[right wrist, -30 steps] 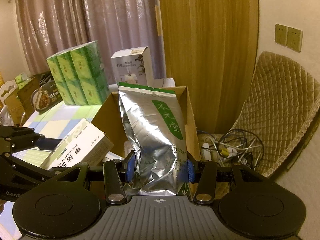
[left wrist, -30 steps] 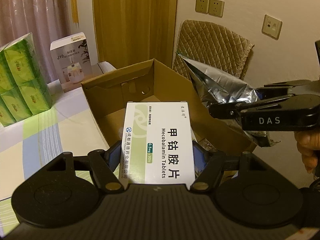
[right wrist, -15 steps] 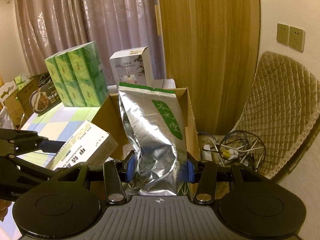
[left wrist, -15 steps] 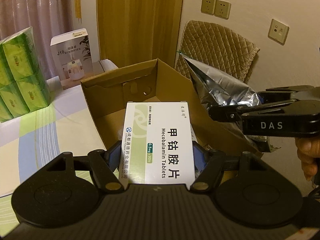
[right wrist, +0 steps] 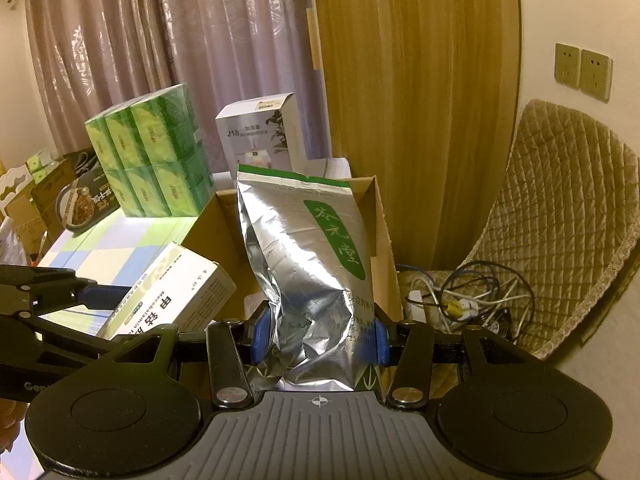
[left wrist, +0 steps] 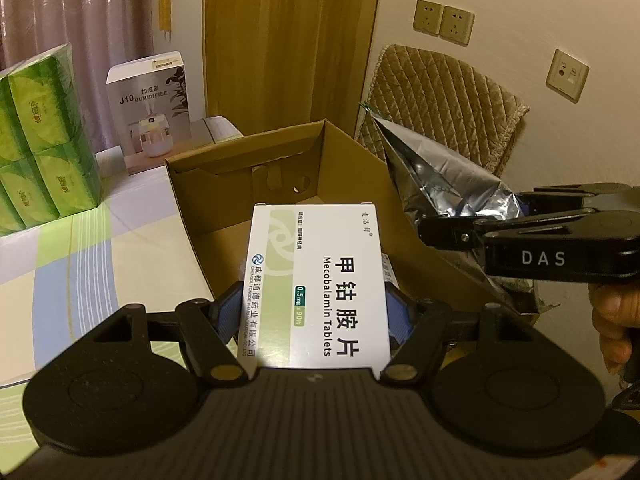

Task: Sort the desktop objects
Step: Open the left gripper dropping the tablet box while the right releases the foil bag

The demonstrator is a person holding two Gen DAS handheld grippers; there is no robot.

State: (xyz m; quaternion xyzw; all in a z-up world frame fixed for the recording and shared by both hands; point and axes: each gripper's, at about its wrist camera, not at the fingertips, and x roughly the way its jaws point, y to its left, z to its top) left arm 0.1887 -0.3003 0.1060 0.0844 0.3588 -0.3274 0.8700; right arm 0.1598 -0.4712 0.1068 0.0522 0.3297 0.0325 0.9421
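My left gripper is shut on a white and green tablet box, held above the near part of an open cardboard box. My right gripper is shut on a silver foil tea bag with a green label, upright over the same cardboard box. In the left wrist view the foil bag and the right gripper show at the right. In the right wrist view the tablet box and the left gripper show at the lower left.
Green tissue packs and a humidifier carton stand on the checked tablecloth at the left. A quilted chair with a tangle of cables is on the right. A hand holds the right gripper.
The left wrist view has rolled slightly, so the tissue packs and the cardboard box sit a little differently in frame. Both grips are unchanged.
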